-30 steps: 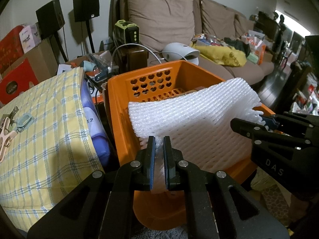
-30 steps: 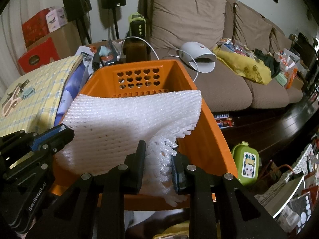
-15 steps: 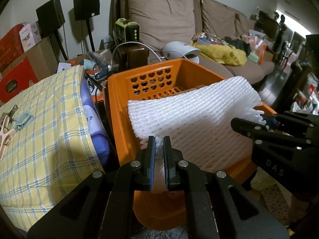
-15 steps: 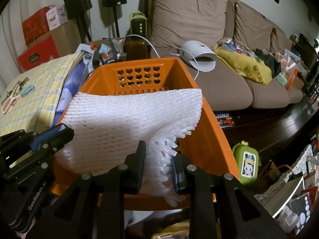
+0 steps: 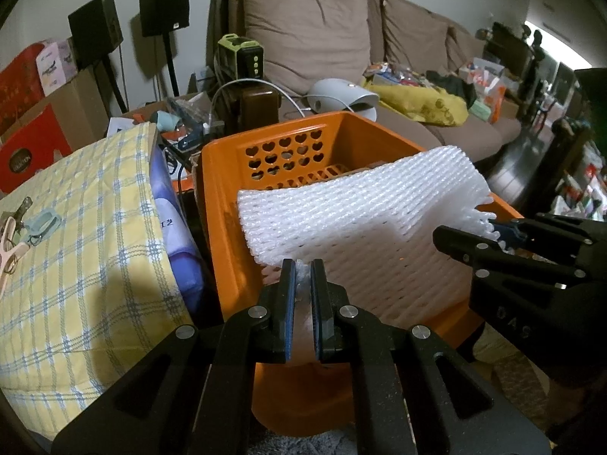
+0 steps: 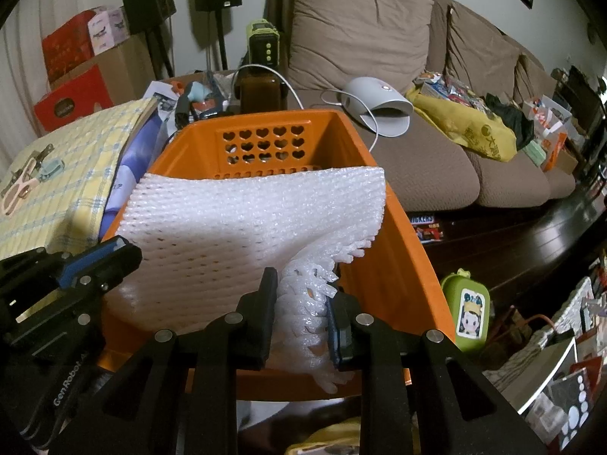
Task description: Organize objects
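White foam netting point(image 5: 364, 223) is stretching as a sheet over the open top of the orange basket point(image 5: 224, 204), pinched at two near corners: the left gripper point(image 5: 302, 284) is clamping one edge tightly between nearly closed fingers, and the right gripper point(image 6: 301, 303) is squeezing a bunched, frayed corner. Being so light and springy, the mesh is likely risking a tear at the ragged right corner if both pull apart, or catching on the basket rim point(image 6: 398, 227) and springing out beside the checked cloth point(image 5: 76, 235) instead of settling inside.
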The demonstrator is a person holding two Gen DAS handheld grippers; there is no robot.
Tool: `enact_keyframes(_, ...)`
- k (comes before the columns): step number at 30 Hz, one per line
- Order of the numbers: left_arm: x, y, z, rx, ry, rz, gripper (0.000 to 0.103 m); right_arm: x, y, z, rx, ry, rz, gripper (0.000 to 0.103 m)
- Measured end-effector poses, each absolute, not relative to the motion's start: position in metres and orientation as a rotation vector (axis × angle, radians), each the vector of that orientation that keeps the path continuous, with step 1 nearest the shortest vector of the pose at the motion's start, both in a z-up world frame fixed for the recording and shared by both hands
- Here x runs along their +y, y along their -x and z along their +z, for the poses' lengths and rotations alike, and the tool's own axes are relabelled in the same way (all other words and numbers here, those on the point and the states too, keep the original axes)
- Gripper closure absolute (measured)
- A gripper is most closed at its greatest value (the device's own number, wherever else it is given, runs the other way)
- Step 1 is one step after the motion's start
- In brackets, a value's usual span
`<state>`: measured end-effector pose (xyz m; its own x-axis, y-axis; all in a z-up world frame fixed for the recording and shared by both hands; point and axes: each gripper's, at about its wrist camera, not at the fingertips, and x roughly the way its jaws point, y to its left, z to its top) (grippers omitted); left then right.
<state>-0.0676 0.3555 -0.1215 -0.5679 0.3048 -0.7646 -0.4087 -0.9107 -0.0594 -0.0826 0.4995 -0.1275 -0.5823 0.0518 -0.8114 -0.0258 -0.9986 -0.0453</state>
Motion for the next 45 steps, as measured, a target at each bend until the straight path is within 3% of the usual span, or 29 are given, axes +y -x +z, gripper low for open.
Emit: enact_keyframes(45,0.3566,0.0705,-0.1239,0.187,1.185,2.469,0.096,0.5013,0.0806,-0.1306,-0.063,1.417,2.754,0.080)
